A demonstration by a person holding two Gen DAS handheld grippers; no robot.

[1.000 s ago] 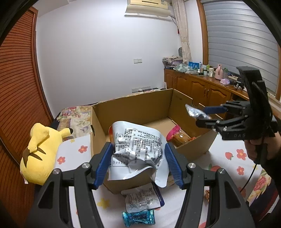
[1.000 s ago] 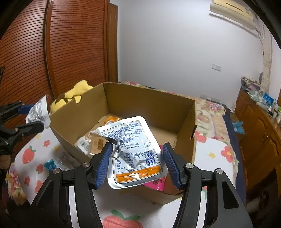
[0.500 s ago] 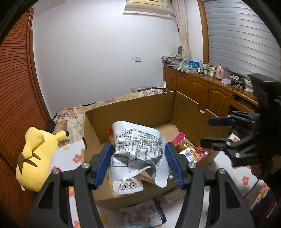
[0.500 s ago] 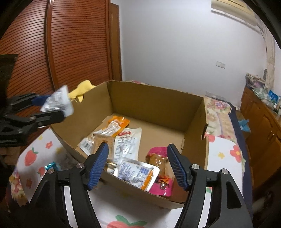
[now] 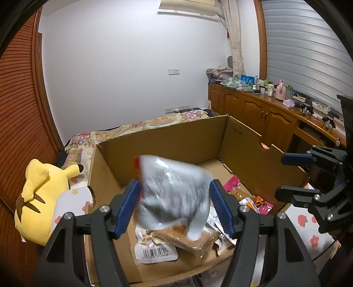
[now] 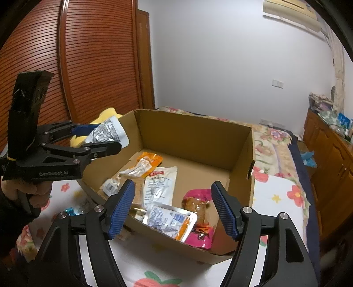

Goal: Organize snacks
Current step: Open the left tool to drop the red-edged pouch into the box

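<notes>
Releasing silver pouch (image 5: 174, 192) over cardboard box (image 5: 167, 141), left gripper (image 5: 174, 205) jaws just widening, pouch blurred between, grip uncertain. Right gripper (image 6: 174, 207) spread, empty, at 3 o'clock. Next: fetch remaining snack.

Home bedroom: bed (image 6: 273, 141) with floral cover, yellow plush toy (image 5: 42, 198) against slatted wooden wardrobe doors (image 6: 88, 57), wall air conditioner (image 5: 187, 8), curtained window with shutter (image 5: 304, 48), cluttered wooden sideboard (image 5: 260, 108).

L grip (image 5: 174, 206): jaws just opening, pouch between | R grip (image 6: 173, 207): jaws apart, empty
</notes>
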